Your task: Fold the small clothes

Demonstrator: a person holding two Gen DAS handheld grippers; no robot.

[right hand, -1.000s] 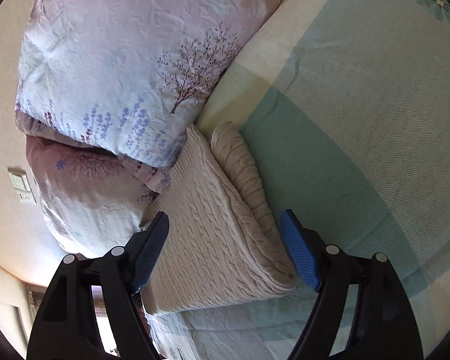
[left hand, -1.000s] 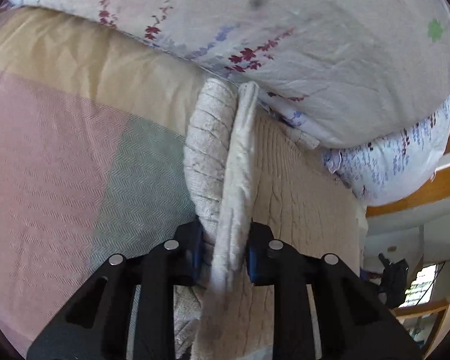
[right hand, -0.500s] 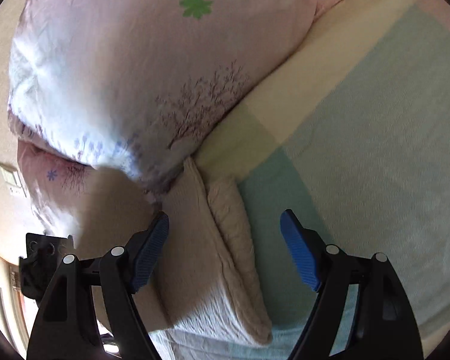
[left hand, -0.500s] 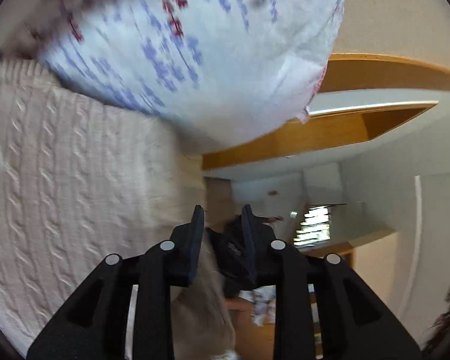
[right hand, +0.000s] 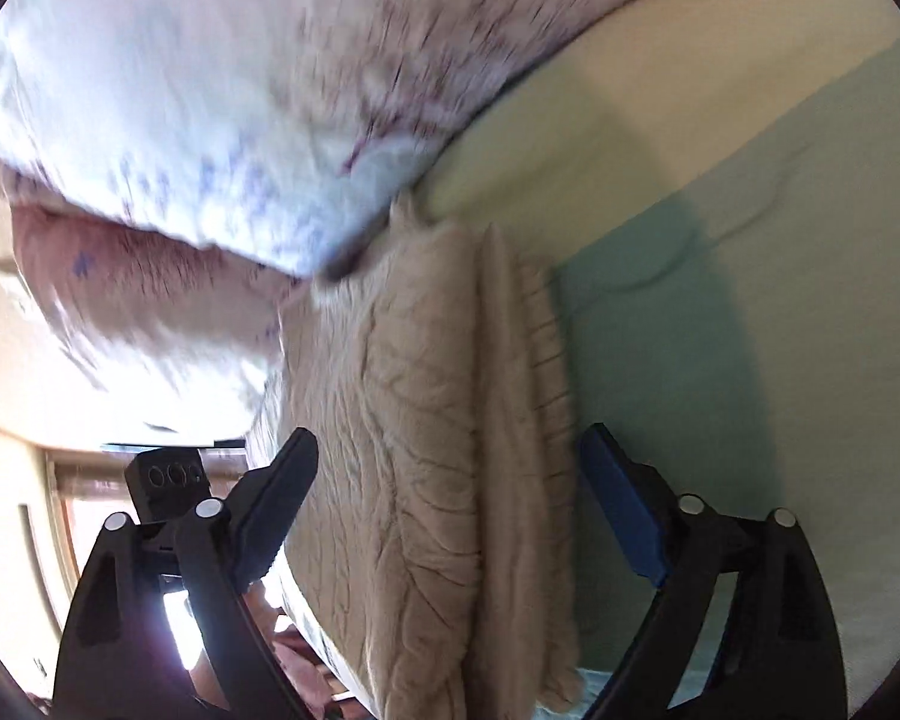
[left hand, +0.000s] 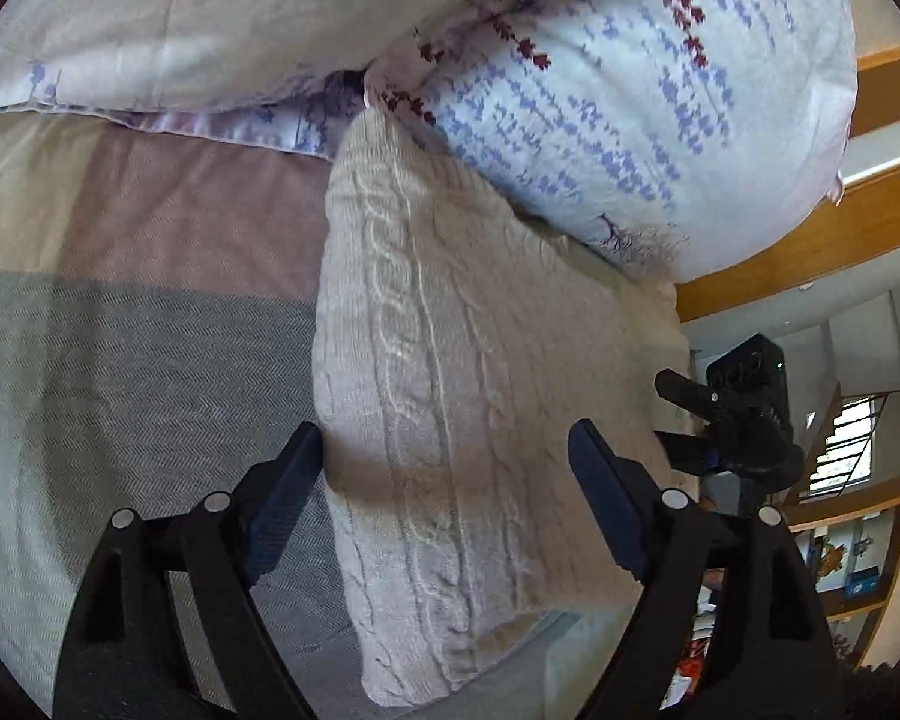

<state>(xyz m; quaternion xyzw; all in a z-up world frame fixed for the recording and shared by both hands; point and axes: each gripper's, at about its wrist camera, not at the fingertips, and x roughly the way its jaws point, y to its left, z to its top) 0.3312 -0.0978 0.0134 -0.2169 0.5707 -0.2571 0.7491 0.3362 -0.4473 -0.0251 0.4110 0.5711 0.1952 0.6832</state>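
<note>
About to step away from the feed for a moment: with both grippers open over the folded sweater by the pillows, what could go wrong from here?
1. The folded sweater lies at the bed's edge; a nudge from the open left gripper could slide it off.
2. Its far end is wedged against the floral pillow, so pulling may undo the fold.
3. In the right wrist view, the open right gripper straddles loose layered edges and may grab only the top layer.

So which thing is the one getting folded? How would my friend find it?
Look at the bed with the striped bedspread and the flowery pillows. Right against the pillows lies the folded sweater. It is the only cream, cable-knit thing there.
</note>
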